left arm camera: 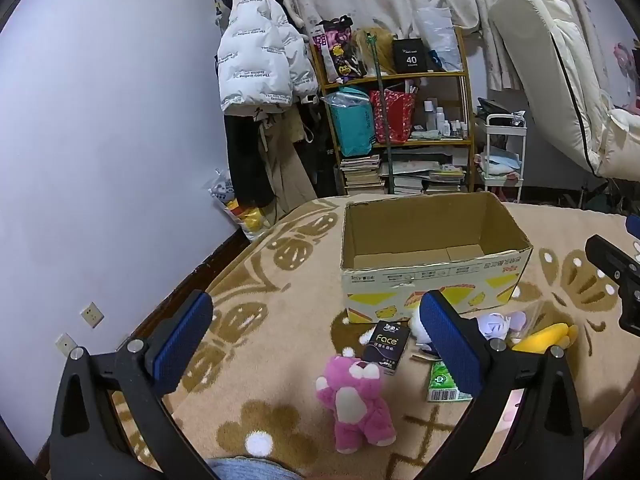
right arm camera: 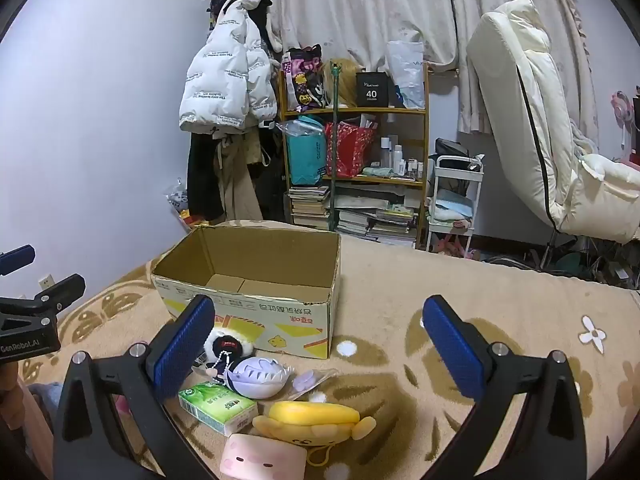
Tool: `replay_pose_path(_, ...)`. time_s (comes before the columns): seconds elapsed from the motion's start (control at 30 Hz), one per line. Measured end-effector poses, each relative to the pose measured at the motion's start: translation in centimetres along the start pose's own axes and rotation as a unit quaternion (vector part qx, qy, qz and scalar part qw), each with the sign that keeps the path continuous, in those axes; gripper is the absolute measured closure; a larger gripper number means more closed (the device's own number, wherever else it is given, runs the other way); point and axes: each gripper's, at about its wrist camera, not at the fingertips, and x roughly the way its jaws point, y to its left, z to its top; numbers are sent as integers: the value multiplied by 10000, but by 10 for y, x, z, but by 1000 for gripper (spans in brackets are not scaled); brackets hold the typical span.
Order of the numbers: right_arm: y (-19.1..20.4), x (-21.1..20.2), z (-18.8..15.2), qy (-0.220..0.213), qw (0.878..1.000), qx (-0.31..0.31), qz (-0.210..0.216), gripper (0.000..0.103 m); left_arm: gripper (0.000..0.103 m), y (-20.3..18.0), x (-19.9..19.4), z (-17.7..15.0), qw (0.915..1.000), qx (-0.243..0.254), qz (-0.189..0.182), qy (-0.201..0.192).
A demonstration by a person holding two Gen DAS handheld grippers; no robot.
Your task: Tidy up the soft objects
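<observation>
An open, empty cardboard box (left arm camera: 436, 276) stands on the beige blanket; it also shows in the right wrist view (right arm camera: 256, 320). A pink plush bear (left arm camera: 354, 402) stands in front of it, between my left gripper's (left arm camera: 316, 340) open fingers. A black "Face" tissue pack (left arm camera: 387, 344), a green tissue pack (left arm camera: 442, 382), a purple plush (left arm camera: 498, 324) and a yellow plush (left arm camera: 546, 338) lie near the box. My right gripper (right arm camera: 316, 344) is open and empty above the purple plush (right arm camera: 258, 378), yellow plush (right arm camera: 314, 420), green pack (right arm camera: 218, 404) and a pink square plush (right arm camera: 262, 458).
A black-and-white plush (right arm camera: 226, 346) lies against the box front. A bookshelf (right arm camera: 356, 168) with bags and books, a hanging white jacket (right arm camera: 224, 80), a white trolley (right arm camera: 456, 200) and a leaning mattress (right arm camera: 532, 128) stand beyond the bed. The wall is at the left.
</observation>
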Motion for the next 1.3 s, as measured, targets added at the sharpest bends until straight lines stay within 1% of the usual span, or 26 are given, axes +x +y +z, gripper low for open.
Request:
replay_pose_path(0.23,0,1,0,28,10000,2,-2,0,1,-1,8,-2,9999,100,-99,32)
replay_pose_path(0.43,1,0,0,25,10000,-15,-5,0,1,-3,16,-2,9998,178,-102,-3)
replay_pose_path(0.5,0,1,0,26,10000,0,3,0,1,-2,12,-3,9999,82,-84,40)
replay_pose_path(1.3,2,2,-1,48,10000,-19,-10,0,1,-2,4,-3,9999,100,-45,11)
